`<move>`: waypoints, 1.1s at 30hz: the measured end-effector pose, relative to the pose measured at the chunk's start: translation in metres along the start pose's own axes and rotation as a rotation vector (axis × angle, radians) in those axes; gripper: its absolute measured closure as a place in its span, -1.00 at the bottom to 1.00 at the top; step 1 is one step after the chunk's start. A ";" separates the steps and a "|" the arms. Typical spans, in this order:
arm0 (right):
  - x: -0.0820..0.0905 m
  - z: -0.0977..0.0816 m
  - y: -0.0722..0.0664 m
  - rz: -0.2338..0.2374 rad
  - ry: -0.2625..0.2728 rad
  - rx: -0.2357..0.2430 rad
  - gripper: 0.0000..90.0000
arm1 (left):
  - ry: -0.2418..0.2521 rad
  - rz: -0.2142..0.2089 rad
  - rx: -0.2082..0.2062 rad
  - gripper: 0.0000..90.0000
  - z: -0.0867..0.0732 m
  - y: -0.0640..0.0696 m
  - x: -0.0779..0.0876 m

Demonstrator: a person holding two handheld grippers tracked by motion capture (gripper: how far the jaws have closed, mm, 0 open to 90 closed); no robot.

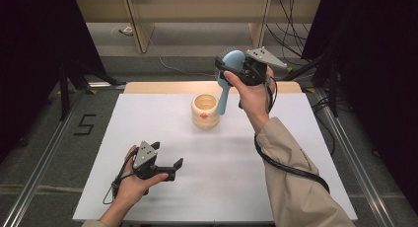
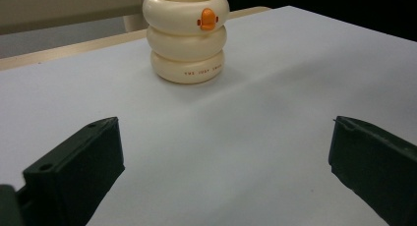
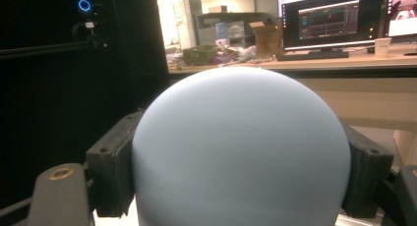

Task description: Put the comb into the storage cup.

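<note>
Between the jaws of the right gripper (image 1: 227,68), which are closed on its rounded head, one blue brush (image 1: 227,79) hangs above the table (image 1: 148,118), its handle pointing down just beside one cream ring-shaped cup (image 1: 205,110). I judge the brush is already lifted and probably must go into the cup, not yet done. Ahead of the left gripper (image 1: 173,169), wide open and empty, stands that cup.

The brush (image 1: 227,79) is pale blue. The ringed cup (image 1: 205,110) is cream with an orange mark and small dark lettering. The desk (image 1: 148,118) is white, with a tan far edge.
</note>
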State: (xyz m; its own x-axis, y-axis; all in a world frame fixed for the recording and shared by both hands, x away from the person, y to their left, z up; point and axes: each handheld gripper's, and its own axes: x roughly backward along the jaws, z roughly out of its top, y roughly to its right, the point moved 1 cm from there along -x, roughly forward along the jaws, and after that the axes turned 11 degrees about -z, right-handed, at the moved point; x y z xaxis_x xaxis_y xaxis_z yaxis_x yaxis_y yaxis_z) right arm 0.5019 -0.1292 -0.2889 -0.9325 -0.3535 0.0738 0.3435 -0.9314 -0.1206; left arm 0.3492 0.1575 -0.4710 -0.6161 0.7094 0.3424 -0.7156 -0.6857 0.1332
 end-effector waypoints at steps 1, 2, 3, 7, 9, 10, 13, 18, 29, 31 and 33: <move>0.000 0.000 0.000 0.000 0.001 0.000 -0.54 | 0.000 0.001 0.000 -1.00 0.000 0.000 0.000; -0.001 0.000 0.000 -0.001 0.001 -0.002 -0.54 | 0.000 0.001 0.000 -1.00 0.000 0.000 0.000; -0.001 0.000 0.000 -0.001 0.001 -0.003 -0.54 | 0.000 0.001 0.000 -1.00 0.000 0.000 0.000; -0.003 0.001 -0.001 -0.002 0.002 -0.003 -0.54 | 0.000 0.001 0.000 -1.00 0.000 0.000 0.000; -0.003 0.001 -0.001 -0.001 0.004 -0.004 -0.54 | 0.000 0.001 -0.001 -1.00 0.000 0.000 0.000; -0.003 0.001 -0.001 -0.001 0.006 -0.002 -0.54 | 0.000 0.001 -0.001 -1.00 0.000 0.000 0.000; -0.004 0.002 -0.001 -0.003 0.007 -0.002 -0.54 | 0.000 0.001 0.000 -1.00 0.000 0.000 0.001; -0.005 0.003 -0.001 -0.003 0.017 -0.005 -0.54 | 0.000 0.002 0.000 -1.00 0.000 0.000 0.000; -0.008 0.004 -0.002 -0.006 0.023 -0.005 -0.54 | 0.000 0.001 0.001 -1.00 0.000 -0.001 0.001; -0.009 0.004 -0.002 -0.006 0.024 -0.003 -0.54 | 0.000 0.002 0.001 -1.00 0.000 -0.001 0.001; -0.010 0.005 -0.002 -0.006 0.026 -0.004 -0.54 | 0.001 0.003 0.001 -1.00 0.000 -0.001 0.001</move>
State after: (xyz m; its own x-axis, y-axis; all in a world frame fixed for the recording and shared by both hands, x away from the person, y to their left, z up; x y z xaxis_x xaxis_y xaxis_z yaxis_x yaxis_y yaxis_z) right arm 0.5107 -0.1239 -0.2845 -0.9372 -0.3454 0.0485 0.3375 -0.9331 -0.1242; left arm 0.3493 0.1584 -0.4704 -0.6182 0.7077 0.3420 -0.7136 -0.6878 0.1335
